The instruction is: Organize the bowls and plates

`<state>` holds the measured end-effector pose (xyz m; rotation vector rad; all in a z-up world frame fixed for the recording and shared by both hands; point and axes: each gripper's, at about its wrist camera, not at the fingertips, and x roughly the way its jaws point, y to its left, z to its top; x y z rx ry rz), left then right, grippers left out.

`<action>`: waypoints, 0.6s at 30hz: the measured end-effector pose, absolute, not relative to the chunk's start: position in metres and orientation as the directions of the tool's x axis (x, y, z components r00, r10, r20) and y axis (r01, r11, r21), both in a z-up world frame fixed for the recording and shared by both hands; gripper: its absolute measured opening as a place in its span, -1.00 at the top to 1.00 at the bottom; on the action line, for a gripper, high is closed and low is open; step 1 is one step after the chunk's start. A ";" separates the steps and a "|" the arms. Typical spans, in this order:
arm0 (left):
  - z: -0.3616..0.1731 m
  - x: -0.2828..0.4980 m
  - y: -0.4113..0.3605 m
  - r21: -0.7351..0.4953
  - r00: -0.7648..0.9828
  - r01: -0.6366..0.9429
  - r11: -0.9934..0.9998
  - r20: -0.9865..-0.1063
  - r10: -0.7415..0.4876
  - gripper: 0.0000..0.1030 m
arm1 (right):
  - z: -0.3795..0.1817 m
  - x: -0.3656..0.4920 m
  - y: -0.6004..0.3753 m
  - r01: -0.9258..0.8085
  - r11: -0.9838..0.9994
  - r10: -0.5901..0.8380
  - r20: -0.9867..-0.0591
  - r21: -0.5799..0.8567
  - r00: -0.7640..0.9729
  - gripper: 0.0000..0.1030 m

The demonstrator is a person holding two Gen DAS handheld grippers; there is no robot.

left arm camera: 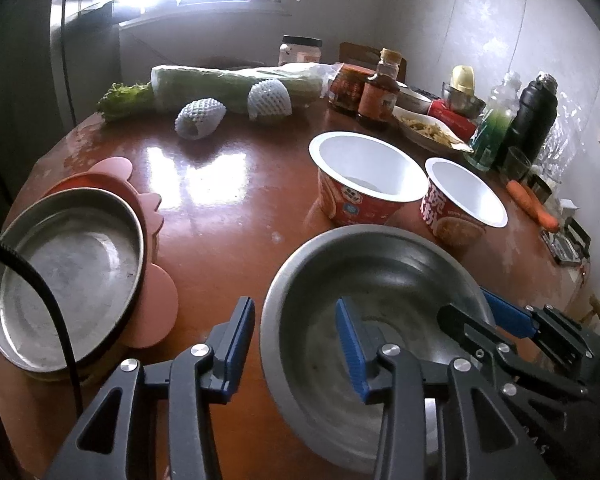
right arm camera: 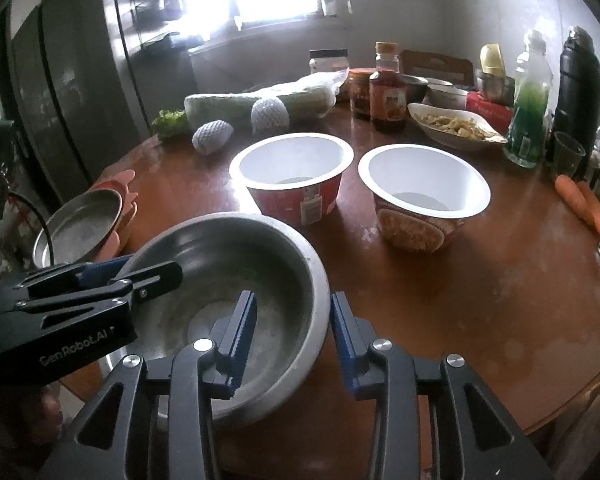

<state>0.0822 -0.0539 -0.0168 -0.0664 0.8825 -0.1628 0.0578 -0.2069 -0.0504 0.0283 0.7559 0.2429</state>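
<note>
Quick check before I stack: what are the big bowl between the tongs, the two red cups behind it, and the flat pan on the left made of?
Big bowl: looks like stainless steel, brushed grey, dull glints, scuffed inside.
Red cups: likely disposable paper or foam noodle cups, printed outside, plain matte white lining.
Flat pan: metal, probably steel or aluminium, grey and worn; it sits on a pink, matte mat, maybe silicone.

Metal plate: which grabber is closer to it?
Left. The left gripper sits at the steel bowl's rim on the metal plate's side; the right gripper sits at the opposite rim.
</note>
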 end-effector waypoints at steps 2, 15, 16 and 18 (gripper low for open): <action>-0.015 0.080 -0.052 -0.118 0.630 0.108 0.987 -0.760 -0.160 0.18 | -0.048 0.058 -0.207 -0.204 0.972 0.226 -0.673 0.114 0.704 0.24; 0.010 0.083 -0.040 -0.131 0.681 0.096 0.987 -0.714 -0.161 0.06 | -0.028 0.060 -0.214 -0.177 0.974 0.225 -0.637 0.140 0.737 0.20; 0.012 0.085 -0.040 -0.131 0.683 0.097 0.987 -0.712 -0.162 0.05 | -0.027 0.062 -0.214 -0.180 0.973 0.232 -0.634 0.147 0.737 0.20; 0.014 0.089 -0.040 -0.128 0.687 0.100 0.987 -0.709 -0.162 0.05 | -0.026 0.065 -0.213 -0.181 0.972 0.237 -0.632 0.152 0.738 0.19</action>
